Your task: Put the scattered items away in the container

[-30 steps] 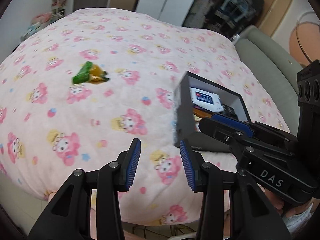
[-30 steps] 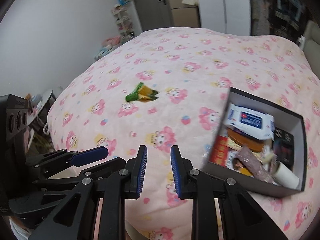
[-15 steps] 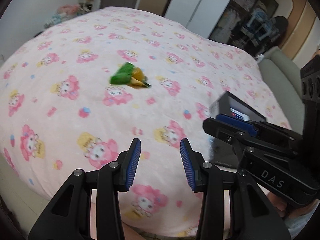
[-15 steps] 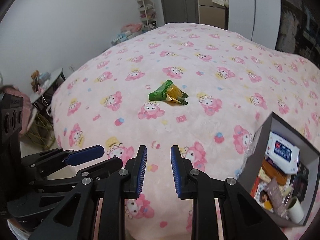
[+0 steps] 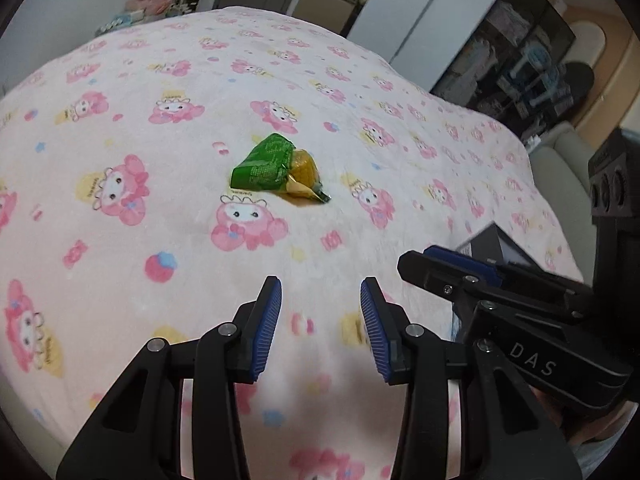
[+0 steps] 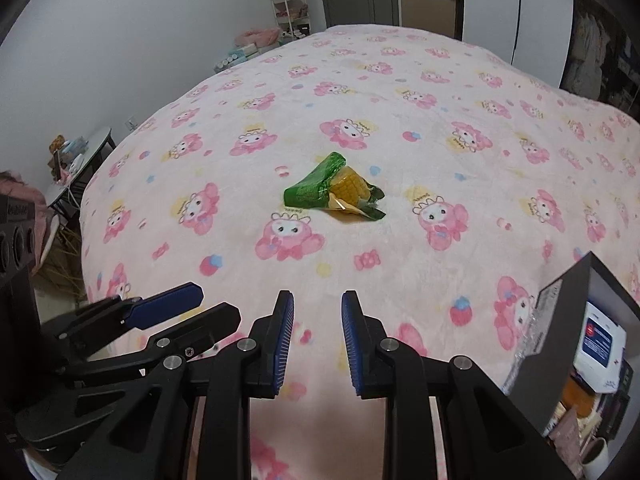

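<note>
Green-and-yellow corn packet (image 6: 334, 193), pink cartoon-print blanket (image 6: 400, 92), black box (image 6: 560, 320), blue-padded black tools

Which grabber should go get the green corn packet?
Probably right. The corn packet lies straight ahead of the open, empty right gripper, with the box on its side. The left gripper is also open and about as close.

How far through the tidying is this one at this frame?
Nearly finished, it seems. Done: the black box already holds several items, including a white packet. In hand: nothing; the left tool and right tool are both open and empty. Left: the corn snack packet, the only loose item visible on the pink blanket.
</note>
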### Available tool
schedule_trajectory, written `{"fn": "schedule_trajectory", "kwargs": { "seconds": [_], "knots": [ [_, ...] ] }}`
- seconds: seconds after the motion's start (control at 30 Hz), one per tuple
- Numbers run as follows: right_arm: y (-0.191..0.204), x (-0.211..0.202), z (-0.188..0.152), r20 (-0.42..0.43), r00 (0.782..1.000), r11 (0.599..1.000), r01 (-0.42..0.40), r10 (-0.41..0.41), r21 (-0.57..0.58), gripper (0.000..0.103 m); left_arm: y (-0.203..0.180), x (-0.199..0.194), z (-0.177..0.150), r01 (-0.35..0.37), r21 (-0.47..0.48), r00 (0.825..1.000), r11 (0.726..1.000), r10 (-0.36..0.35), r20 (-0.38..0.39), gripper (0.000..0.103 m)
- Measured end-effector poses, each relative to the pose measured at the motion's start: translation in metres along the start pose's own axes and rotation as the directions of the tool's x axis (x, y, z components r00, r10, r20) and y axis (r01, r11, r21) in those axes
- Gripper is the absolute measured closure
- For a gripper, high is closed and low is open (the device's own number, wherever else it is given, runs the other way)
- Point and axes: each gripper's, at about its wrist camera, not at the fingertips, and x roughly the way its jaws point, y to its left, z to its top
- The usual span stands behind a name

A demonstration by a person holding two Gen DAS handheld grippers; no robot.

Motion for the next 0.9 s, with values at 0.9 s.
{"fn": "schedule_trajectory", "kwargs": {
  "seconds": [0.9],
  "knots": [
    [-0.06,0.188,0.076,-0.09,0.994,0.997,-0.049,0.055,0.066,0.049,0.098,0.167,0.098,0.098,-0.32,0.995,0.943,-0.092,0.031,0.06]
  ]
}}
